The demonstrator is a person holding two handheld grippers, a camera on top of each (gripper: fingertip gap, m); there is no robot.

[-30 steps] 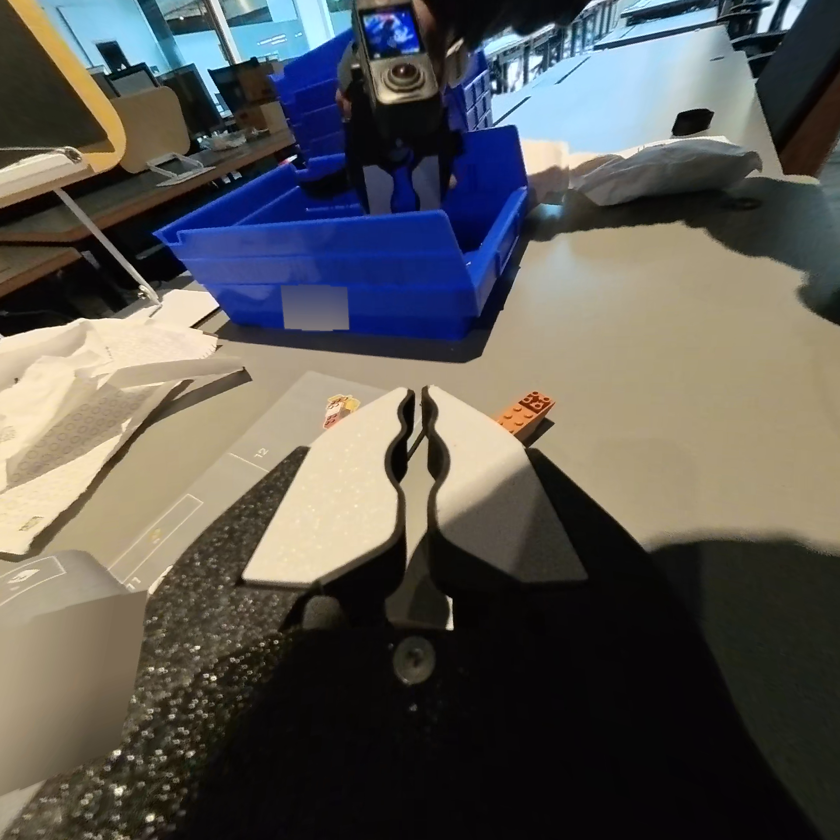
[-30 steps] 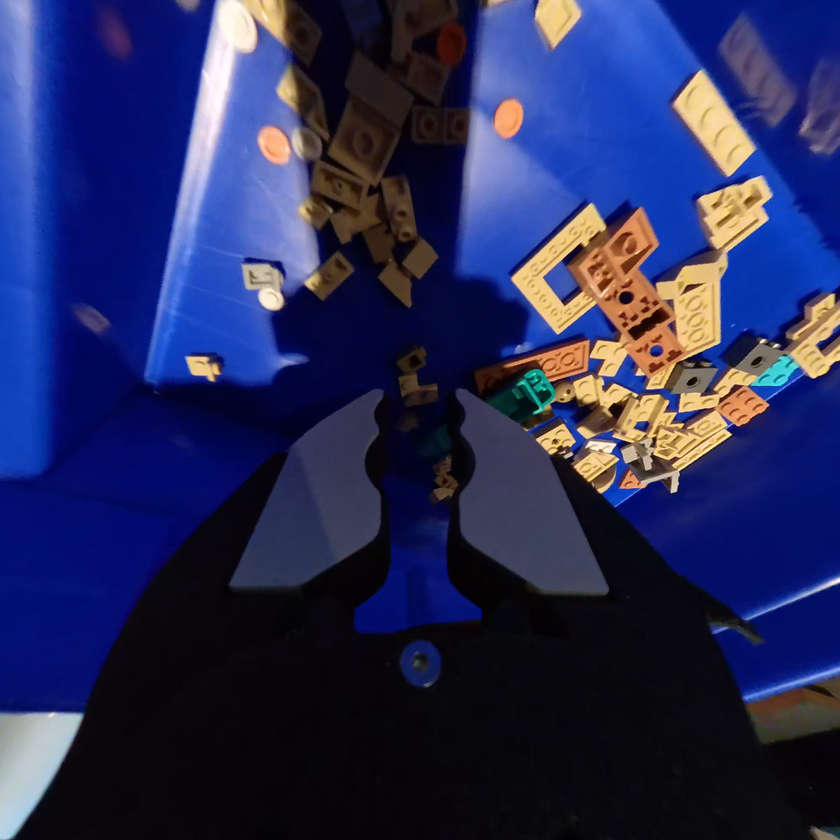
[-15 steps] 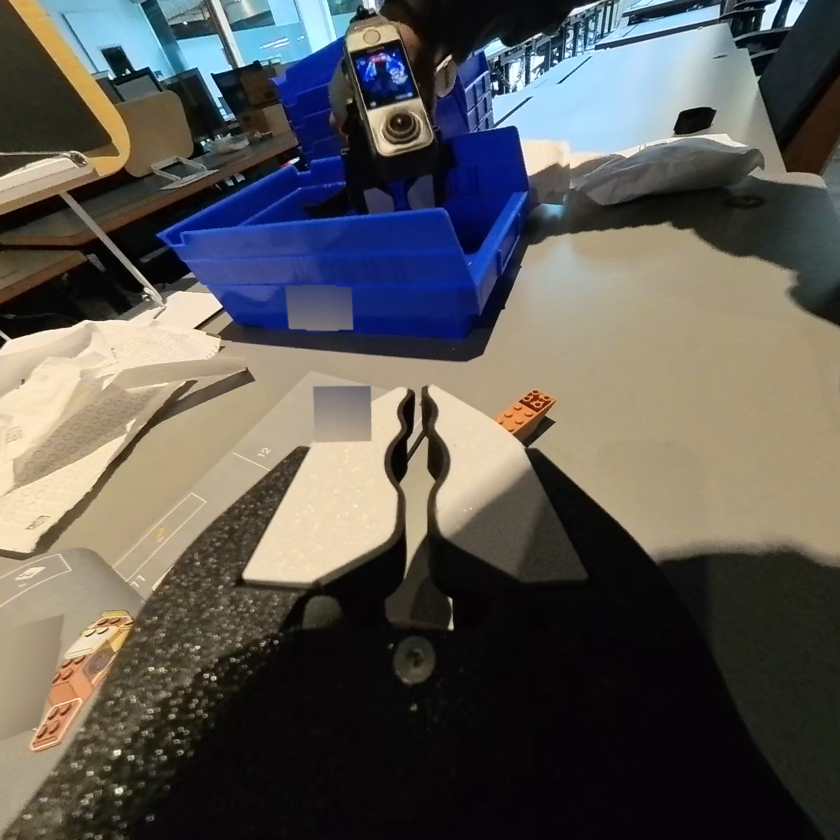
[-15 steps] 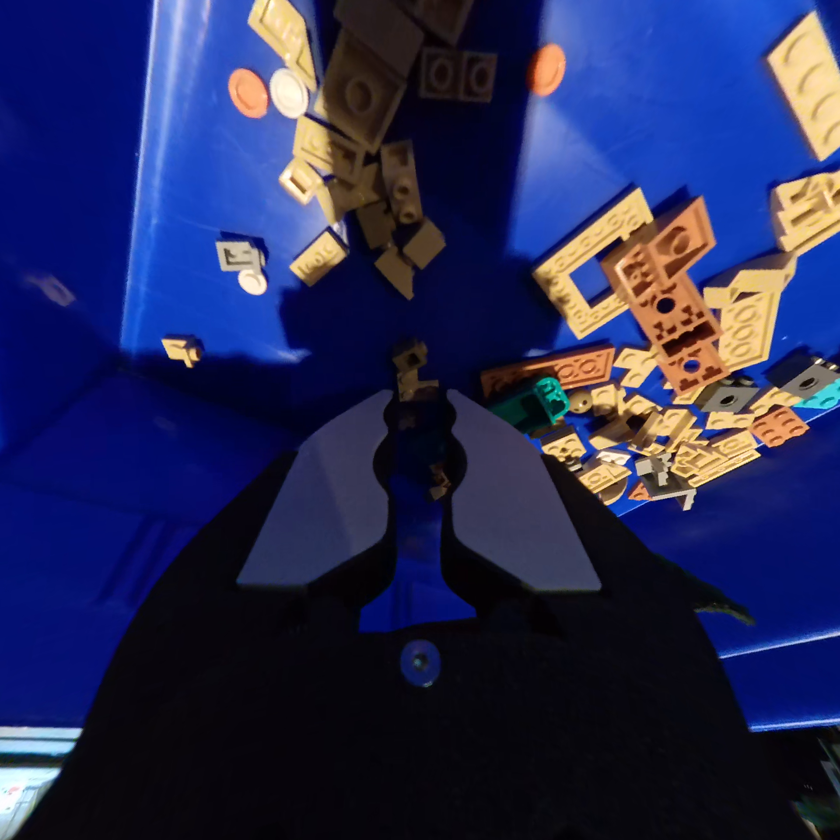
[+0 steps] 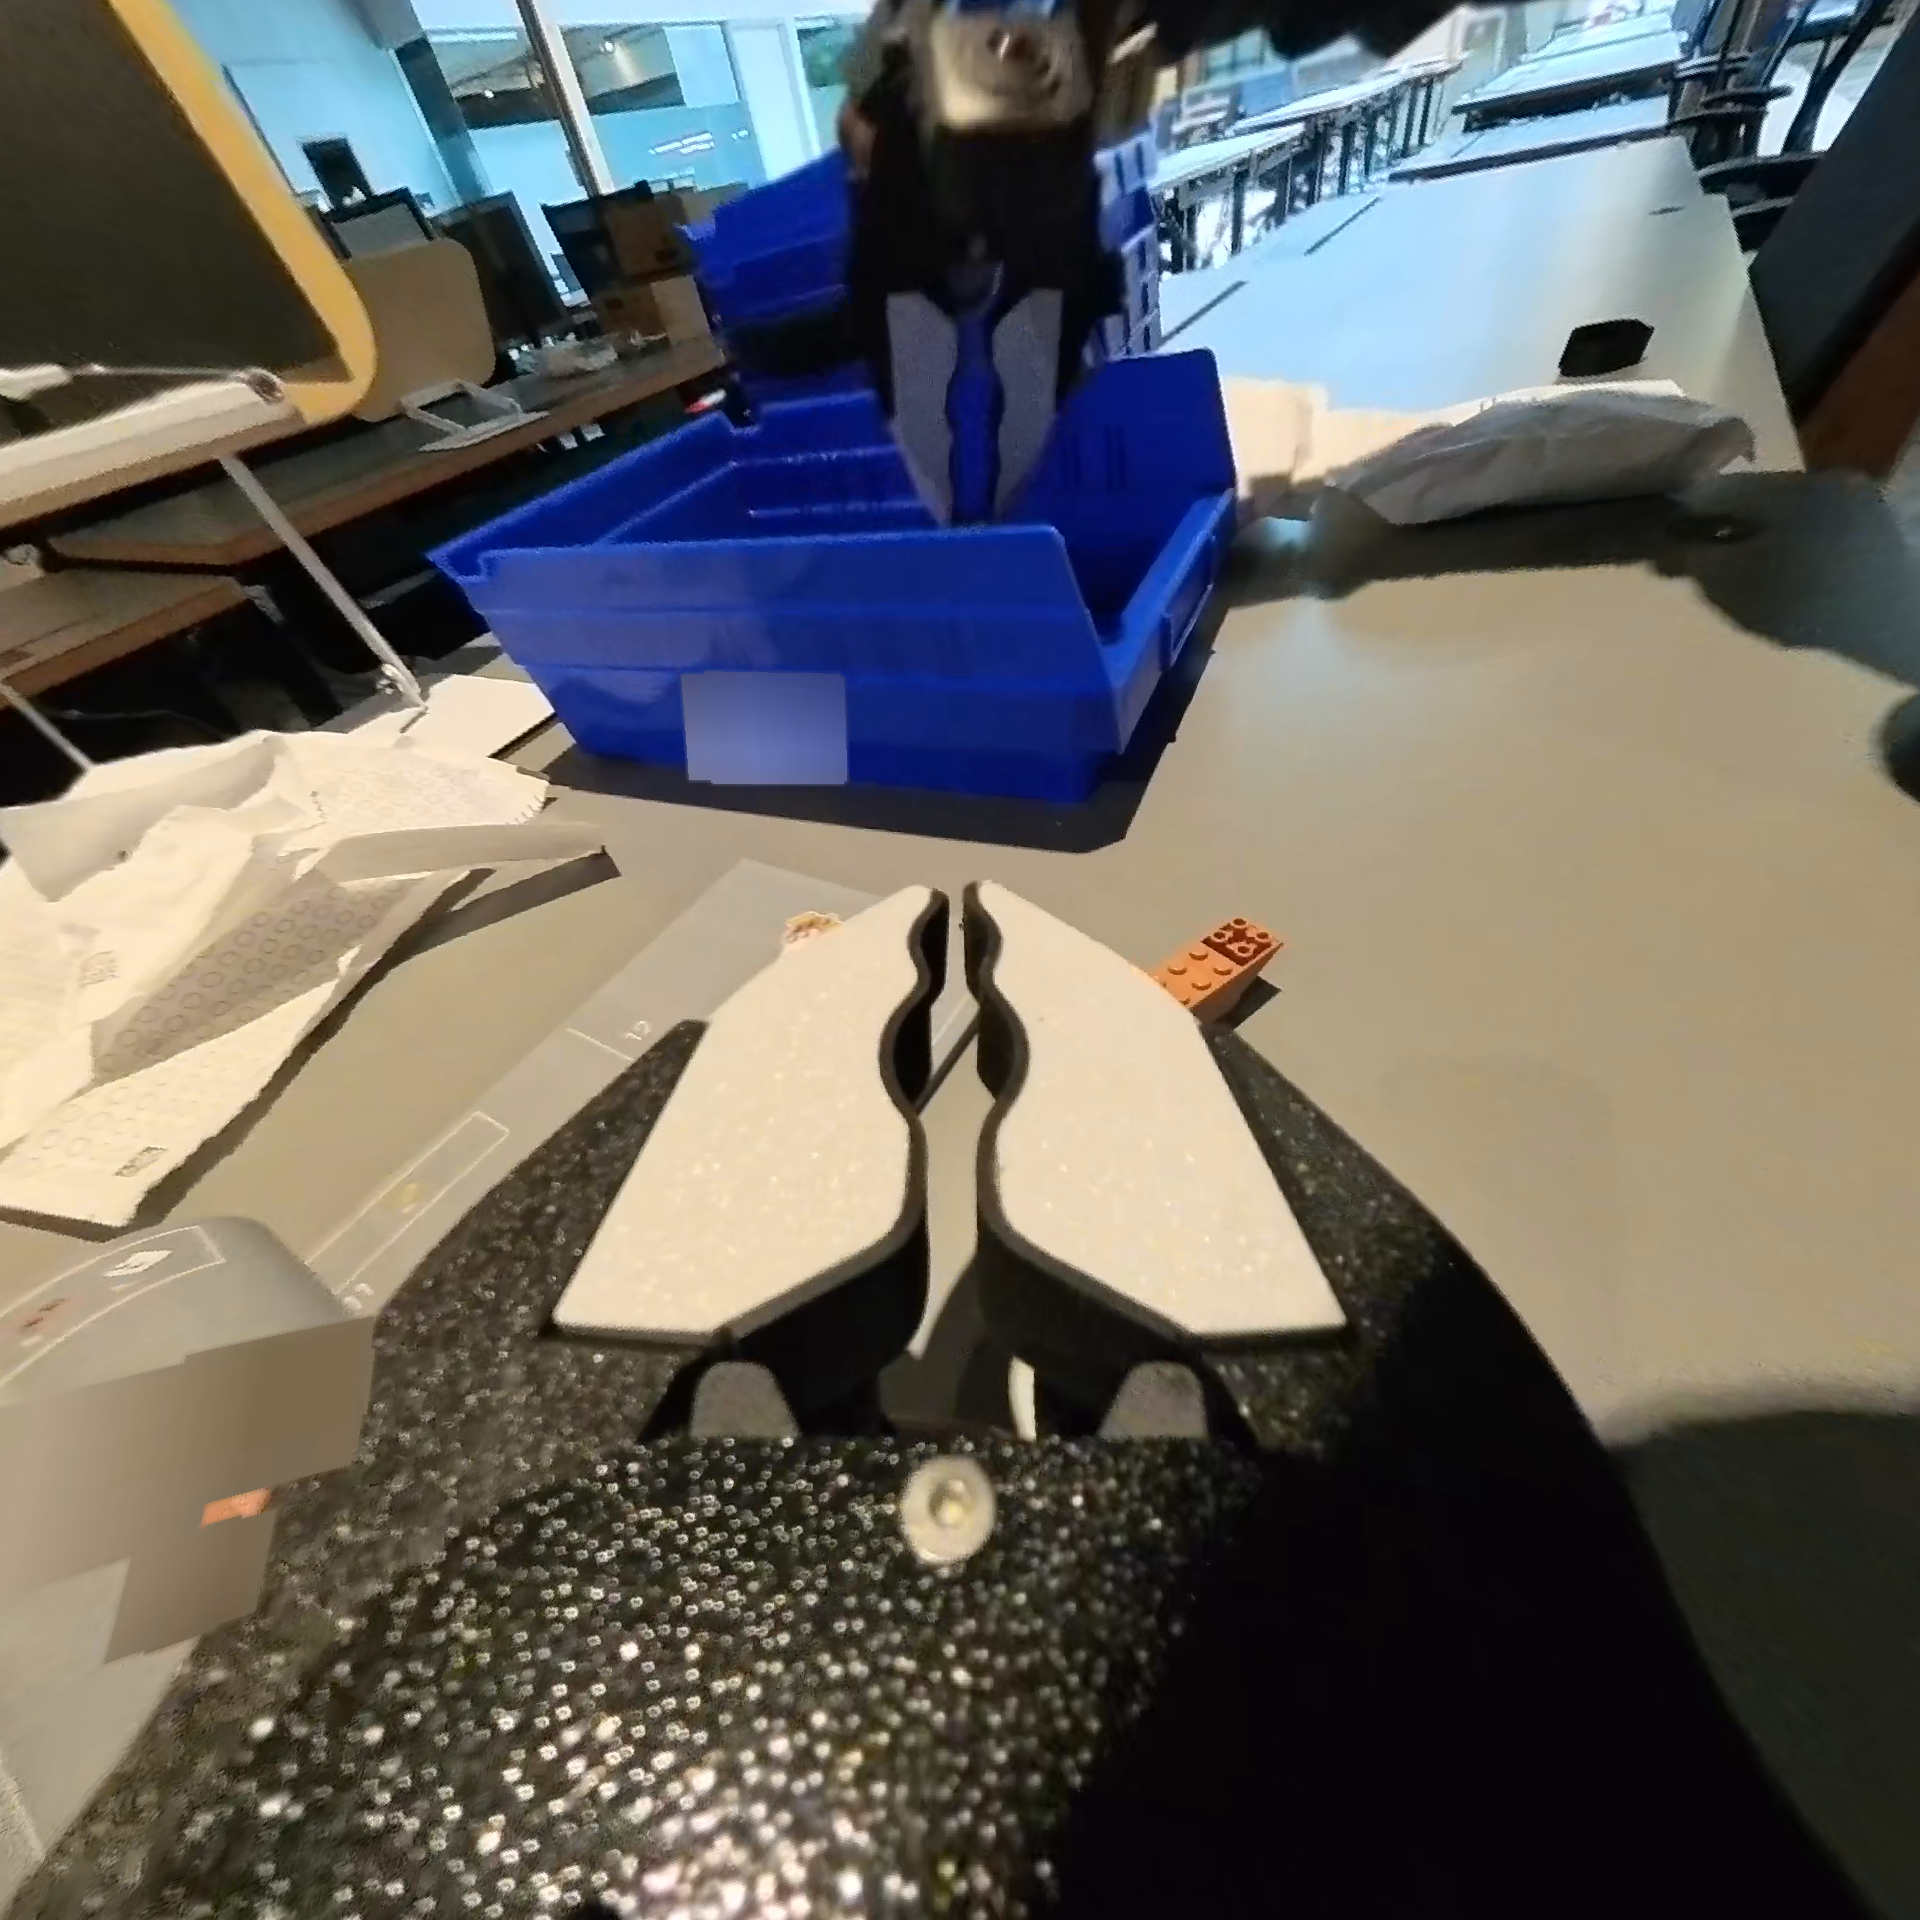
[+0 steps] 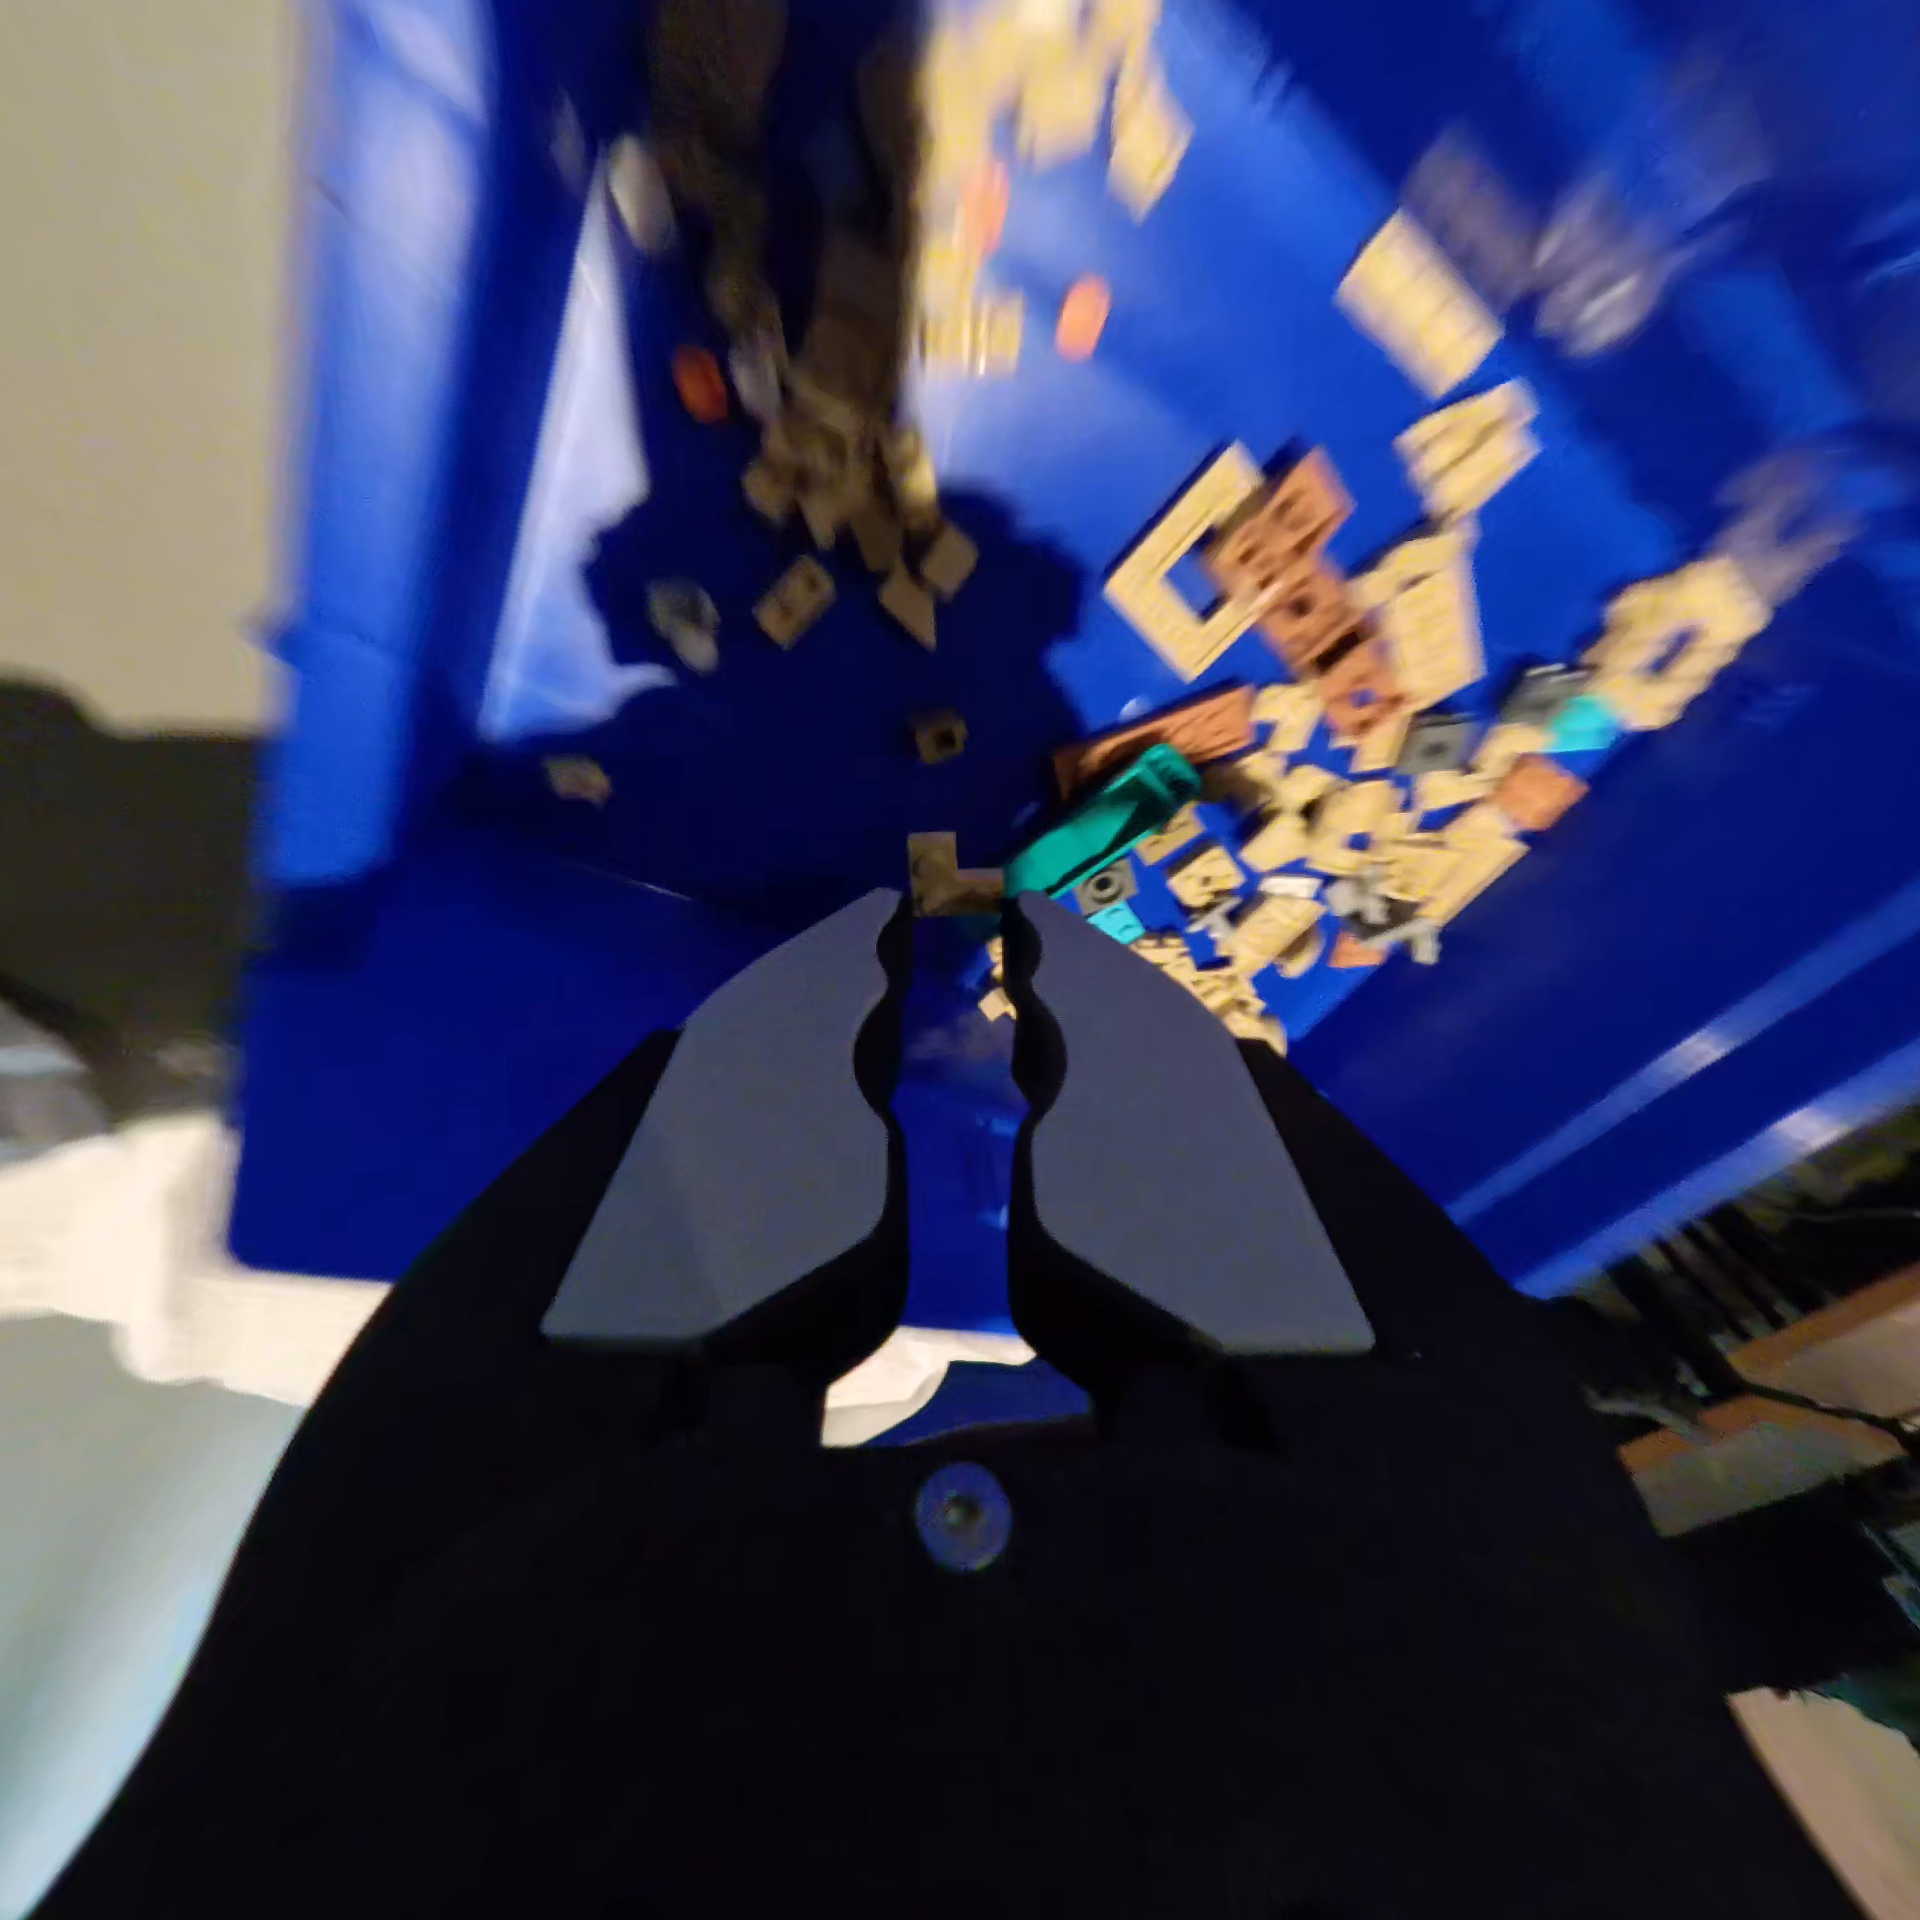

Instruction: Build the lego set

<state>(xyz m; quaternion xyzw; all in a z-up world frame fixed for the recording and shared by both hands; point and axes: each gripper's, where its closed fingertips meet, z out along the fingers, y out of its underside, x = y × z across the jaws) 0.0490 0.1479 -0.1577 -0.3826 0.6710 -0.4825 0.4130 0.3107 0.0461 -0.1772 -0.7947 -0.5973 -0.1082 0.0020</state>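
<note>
A small tan piece (image 6: 948,878) was seen pinched at the fingertips of the right tool (image 6: 956,902), raised above the blue bin (image 5: 1143,644) where the loose lego pieces (image 6: 1340,831) lay; whether it was firmly clamped could not be told through the motion blur. The step in hand was judged to be the fetching of a part from the bin. The next move was thought to call for carrying it across to the open instruction booklet (image 5: 582,1049) on the table (image 5: 1455,935) without loosening the pinch. The left tool (image 5: 956,920) was held low over the booklet, its fingers nearly together and clamped on nothing. One orange-brown brick (image 5: 1221,961) was counted on the table just beside it, along with two tools and several stacked bins. The pieces in the bin were too blurred to be counted.
</note>
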